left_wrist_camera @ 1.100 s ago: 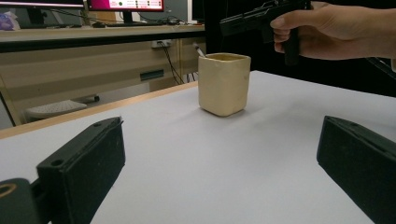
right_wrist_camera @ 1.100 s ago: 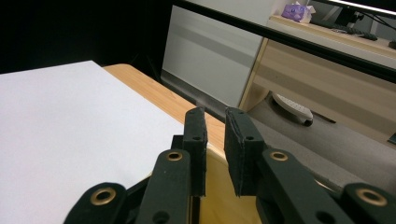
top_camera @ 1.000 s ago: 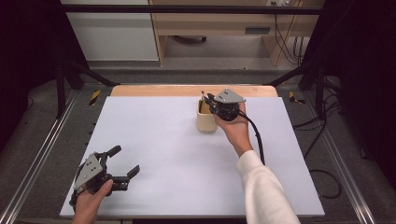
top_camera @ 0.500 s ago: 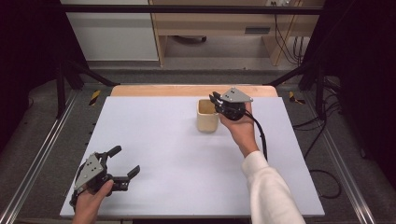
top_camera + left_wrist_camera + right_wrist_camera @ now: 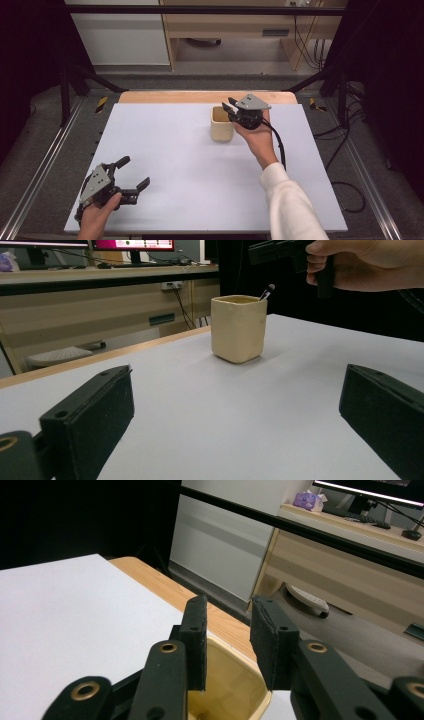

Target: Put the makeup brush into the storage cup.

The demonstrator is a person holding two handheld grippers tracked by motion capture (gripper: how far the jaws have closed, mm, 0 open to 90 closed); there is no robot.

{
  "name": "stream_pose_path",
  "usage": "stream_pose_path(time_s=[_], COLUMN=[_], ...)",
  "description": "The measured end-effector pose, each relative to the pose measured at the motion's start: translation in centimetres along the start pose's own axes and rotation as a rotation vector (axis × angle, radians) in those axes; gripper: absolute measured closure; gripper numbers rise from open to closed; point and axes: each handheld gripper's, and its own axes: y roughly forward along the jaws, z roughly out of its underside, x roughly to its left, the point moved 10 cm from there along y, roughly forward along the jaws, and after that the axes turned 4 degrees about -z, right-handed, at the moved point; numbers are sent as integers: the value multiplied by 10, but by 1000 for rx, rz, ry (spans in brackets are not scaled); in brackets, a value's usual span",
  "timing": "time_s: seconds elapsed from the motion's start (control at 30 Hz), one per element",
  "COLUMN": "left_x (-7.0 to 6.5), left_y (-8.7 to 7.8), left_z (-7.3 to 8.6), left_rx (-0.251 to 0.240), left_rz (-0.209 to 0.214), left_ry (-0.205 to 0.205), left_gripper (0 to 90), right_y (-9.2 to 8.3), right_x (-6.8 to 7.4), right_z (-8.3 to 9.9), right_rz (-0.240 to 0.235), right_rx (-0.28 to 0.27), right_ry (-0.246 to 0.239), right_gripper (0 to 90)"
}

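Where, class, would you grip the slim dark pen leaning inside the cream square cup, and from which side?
Grip the pen by its short tip poking above the cup rim, coming from above. The rest is sunk inside the walls, so probably only that leaning top end is reachable. The right gripper, jaws parted and empty, already hangs over the cup.
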Motion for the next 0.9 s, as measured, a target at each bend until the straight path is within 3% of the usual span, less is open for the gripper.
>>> stream_pose_path(time_s=[0.9], left_x=[-1], left_y=[1], left_z=[1], left_rx=[4], left_rz=[5], left_ry=[2], left_gripper=[9], right_y=[-9], right_x=[6], right_z=[0], right_rz=[1], right_rx=[60], right_ry=[74], right_gripper=[174])
